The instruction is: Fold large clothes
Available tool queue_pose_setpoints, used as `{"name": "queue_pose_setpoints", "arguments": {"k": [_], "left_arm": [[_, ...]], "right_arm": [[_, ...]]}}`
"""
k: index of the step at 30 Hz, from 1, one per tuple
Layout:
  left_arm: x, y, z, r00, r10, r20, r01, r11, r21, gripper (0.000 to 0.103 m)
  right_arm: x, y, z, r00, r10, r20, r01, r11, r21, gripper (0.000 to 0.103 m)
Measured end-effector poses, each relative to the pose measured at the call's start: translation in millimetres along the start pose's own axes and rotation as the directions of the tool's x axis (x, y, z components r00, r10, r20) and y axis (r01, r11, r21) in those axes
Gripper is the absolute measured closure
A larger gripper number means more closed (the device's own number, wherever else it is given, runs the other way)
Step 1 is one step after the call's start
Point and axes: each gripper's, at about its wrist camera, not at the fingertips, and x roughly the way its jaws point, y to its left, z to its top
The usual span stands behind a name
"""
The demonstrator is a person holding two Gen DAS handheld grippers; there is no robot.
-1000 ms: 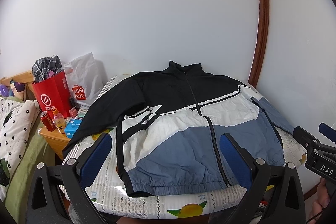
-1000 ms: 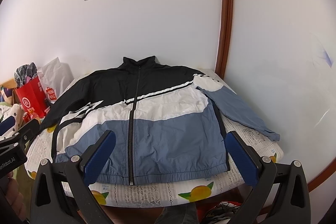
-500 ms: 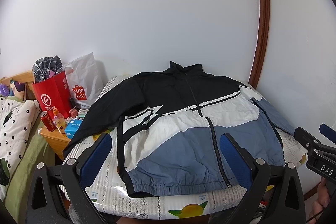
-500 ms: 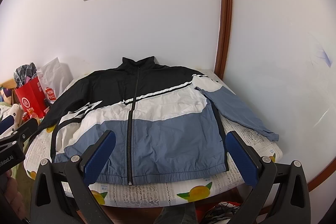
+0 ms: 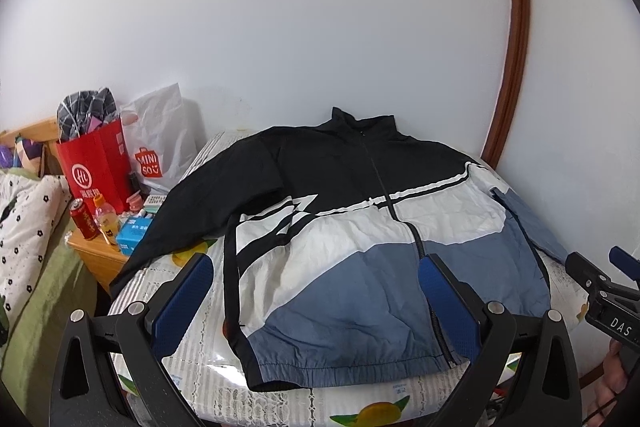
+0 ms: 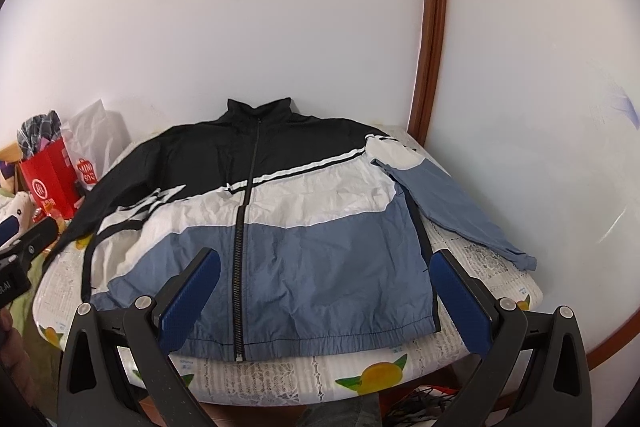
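Black, white and blue jacket (image 6: pixel 276 227) is being kept flat, zipped, on the table (image 6: pixel 496 279). Checked cloth is being held in the red bag (image 5: pixel 98 163). Left gripper (image 5: pixel 316 307) and right gripper (image 6: pixel 326 301) are being held wide apart, gripping nothing.

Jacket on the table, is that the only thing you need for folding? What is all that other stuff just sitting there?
For the job:
jacket, spread flat and zipped
left gripper, open
right gripper, open
table under the jacket

Just lying about:
red bag
white bag
red can
orange bottle
blue box
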Motion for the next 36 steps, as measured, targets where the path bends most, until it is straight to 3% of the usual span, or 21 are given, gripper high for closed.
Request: {"name": "queue_pose_setpoints", "arguments": {"k": [9, 14, 17, 24, 29, 32, 36], "left_arm": [[56, 43, -3, 0.99, 0.032, -0.135, -0.039, 0.998, -0.048, 0.001], [93, 79, -7, 0.975, 0.075, -0.207, -0.095, 0.992, -0.087, 0.001], [111, 101, -9, 0.963, 0.11, -0.246, -0.141, 0.984, -0.112, 0.001], [150, 151, -13, 0.932, 0.188, -0.311, -0.237, 0.963, -0.129, 0.001], [176, 178, -16, 0.903, 0.283, -0.323, -0.324, 0.942, -0.082, 0.003], [191, 186, -19, 0.894, 0.295, -0.337, -0.33, 0.943, -0.051, 0.005], [203, 190, -22, 0.89, 0.299, -0.344, -0.325, 0.946, -0.018, 0.011]], "right_arm": [[52, 9, -3, 0.997, -0.045, -0.061, 0.04, 0.995, -0.088, 0.0], [102, 19, -8, 0.98, -0.117, -0.159, 0.094, 0.985, -0.148, 0.0], [132, 22, -12, 0.975, -0.106, -0.196, 0.076, 0.985, -0.155, 0.0], [174, 17, -7, 0.974, -0.002, -0.228, -0.007, 0.999, -0.041, 0.001], [186, 22, 1, 0.978, 0.008, -0.21, -0.015, 0.999, -0.033, 0.015], [193, 28, 5, 0.975, -0.044, -0.22, 0.031, 0.998, -0.061, 0.024], [198, 33, 8, 0.969, -0.075, -0.234, 0.063, 0.996, -0.058, 0.025]]}}
